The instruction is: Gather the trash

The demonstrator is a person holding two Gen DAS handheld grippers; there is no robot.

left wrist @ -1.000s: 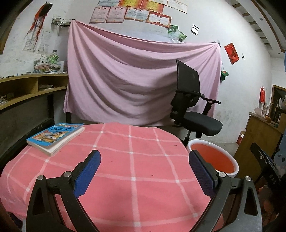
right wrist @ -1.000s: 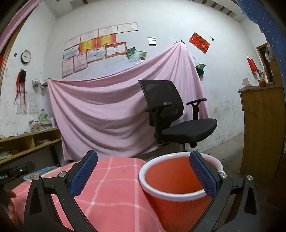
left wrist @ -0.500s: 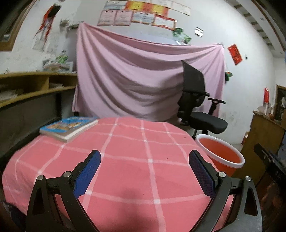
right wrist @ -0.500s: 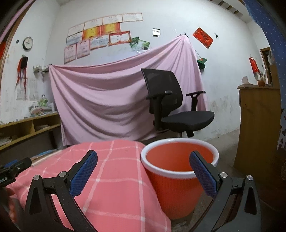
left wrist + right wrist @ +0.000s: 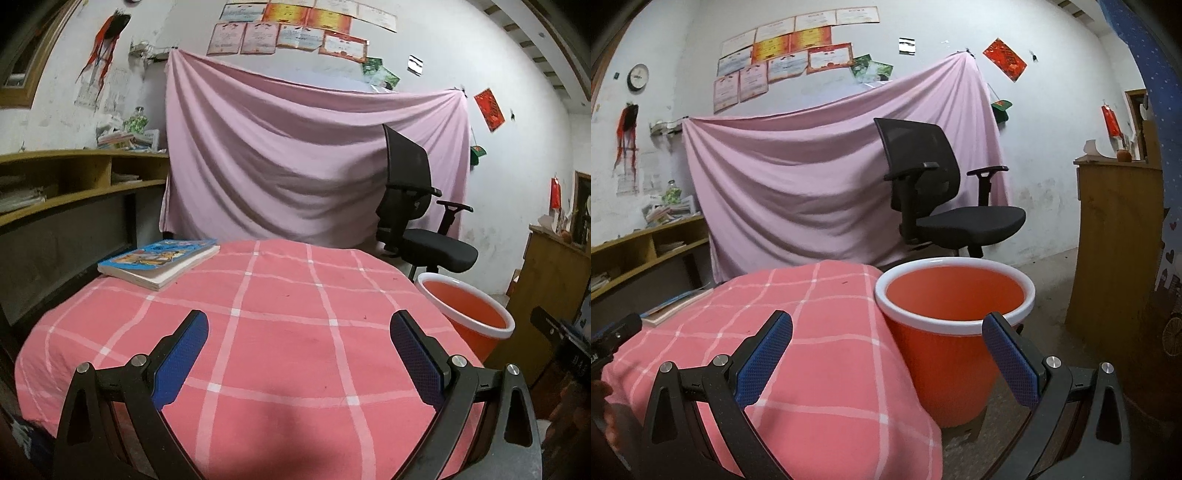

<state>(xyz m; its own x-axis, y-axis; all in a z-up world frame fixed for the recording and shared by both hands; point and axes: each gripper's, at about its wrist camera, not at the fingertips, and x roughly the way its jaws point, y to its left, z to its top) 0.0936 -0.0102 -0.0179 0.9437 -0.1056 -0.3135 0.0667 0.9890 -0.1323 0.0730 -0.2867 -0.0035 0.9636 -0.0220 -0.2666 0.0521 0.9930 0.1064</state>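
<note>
Pink checked cloth covers table [image 5: 280, 332]; no trash visible on it, only book [image 5: 159, 260] at far-left corner. Orange bin [image 5: 955, 317] stands on floor just beside table's right edge. Left gripper [image 5: 299, 350] spread wide above cloth, holding nothing. Right gripper [image 5: 886, 350] likewise wide, empty, facing bin. Judgement: collecting looks finished, or trash lies out of view. Bin bottom hidden by rim angle; contents unknowable. Floor beyond table mostly cut off.
</note>
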